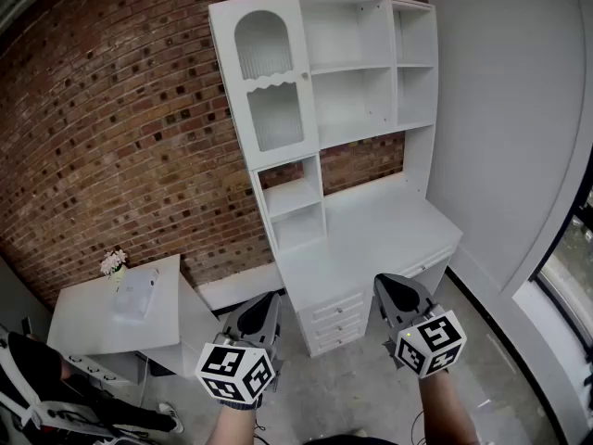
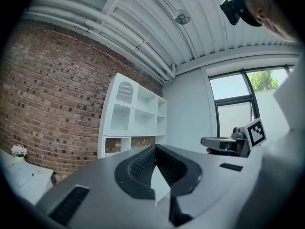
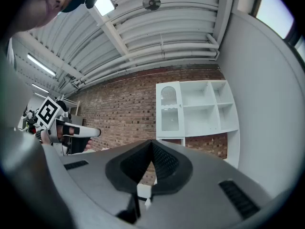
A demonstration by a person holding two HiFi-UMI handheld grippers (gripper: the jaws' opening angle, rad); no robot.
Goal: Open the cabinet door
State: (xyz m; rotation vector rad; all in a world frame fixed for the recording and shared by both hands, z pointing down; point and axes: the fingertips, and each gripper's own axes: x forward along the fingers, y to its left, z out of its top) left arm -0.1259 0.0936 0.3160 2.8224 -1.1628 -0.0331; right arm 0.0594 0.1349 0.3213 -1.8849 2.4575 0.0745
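Grey plastic jaws on the right claw point(image 3: 151, 143) meet at their tips with nothing between them. The left claw point(image 2: 155, 148) is closed the same way and is also empty. Both claws point level, side by side and apart from each other, toward a white bench point(image 1: 380, 235) that they do not touch. From the head view, the bench's stack of drawers point(image 1: 335, 321) lies between the two claws.

A white shelf unit point(image 1: 366, 63) stands on the bench. The cabinet door point(image 1: 269, 82) is its upper left part, well away from both claws. The door is shut flat against its frame. It has an arched ribbed pane above a plainer pane, and a small knob point(image 1: 304, 76) at its right edge. Open shelves fill the unit to the door's right, and two open cubbies point(image 1: 295, 211) sit below it.

A brick wall point(image 1: 111, 128) runs behind the unit, and a pale plain wall point(image 1: 500, 109) stands to the right. At far left, a smaller bench point(image 1: 93, 323) carries a little pot of flowers point(image 1: 113, 262).
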